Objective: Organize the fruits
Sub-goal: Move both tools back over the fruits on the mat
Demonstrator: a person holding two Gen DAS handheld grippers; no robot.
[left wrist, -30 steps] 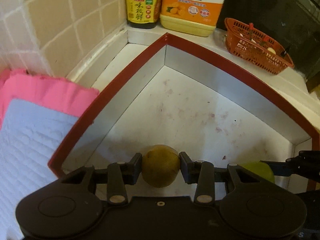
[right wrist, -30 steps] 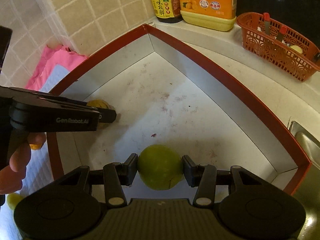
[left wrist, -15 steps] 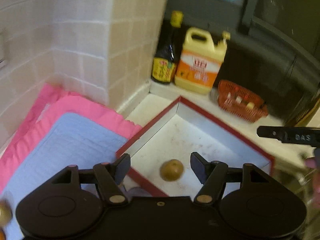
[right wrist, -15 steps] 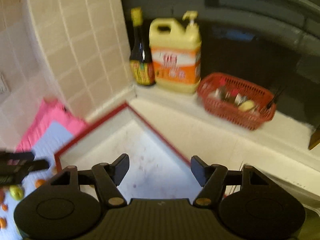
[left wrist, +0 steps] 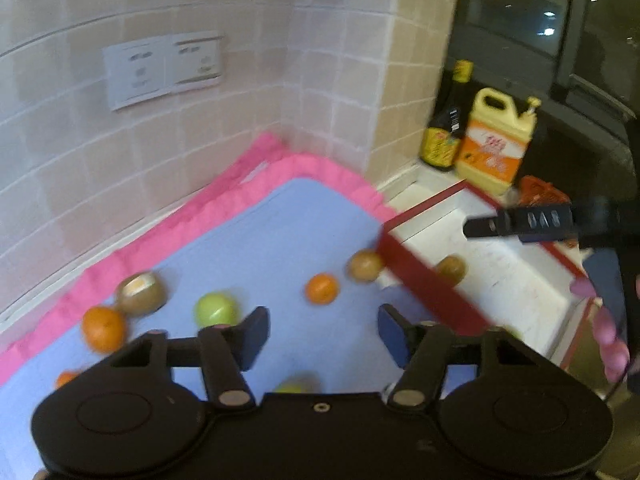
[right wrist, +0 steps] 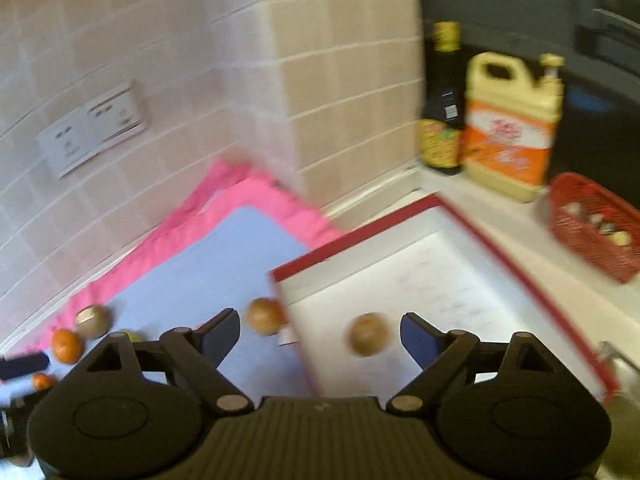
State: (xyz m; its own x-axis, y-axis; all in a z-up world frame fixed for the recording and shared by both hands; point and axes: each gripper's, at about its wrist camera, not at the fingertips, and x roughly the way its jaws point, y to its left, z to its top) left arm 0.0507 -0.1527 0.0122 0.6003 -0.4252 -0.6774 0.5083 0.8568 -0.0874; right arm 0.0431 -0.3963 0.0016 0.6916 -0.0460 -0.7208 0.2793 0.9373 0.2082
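My left gripper (left wrist: pixel 323 320) hangs above the blue mat (left wrist: pixel 256 240); its jaws are closing with nothing between them. Loose on the mat lie two oranges (left wrist: pixel 322 289) (left wrist: pixel 103 328), a green fruit (left wrist: pixel 216 310), a stickered brown fruit (left wrist: pixel 140 294) and another brown fruit (left wrist: pixel 364 266) against the red-rimmed white tray (left wrist: pixel 424 284). A brown fruit (right wrist: pixel 368 334) lies inside the tray (right wrist: pixel 348 246). My right gripper (right wrist: pixel 320 322) is raised over the tray's near corner, jaws opening and empty. One of its fingers (left wrist: pixel 520 222) shows in the left wrist view.
A dark sauce bottle (right wrist: pixel 442 120) and a yellow detergent jug (right wrist: pixel 512 132) stand in the back corner. A red basket (right wrist: pixel 592 228) sits right of the tray. Tiled walls with sockets (left wrist: pixel 164 68) enclose the counter. A pink cloth (left wrist: pixel 224 196) lies under the mat.
Both grippers let go of their fruits in the tray, opened and lifted away. The left one swung left over the mat; the right one rose and pulled back.
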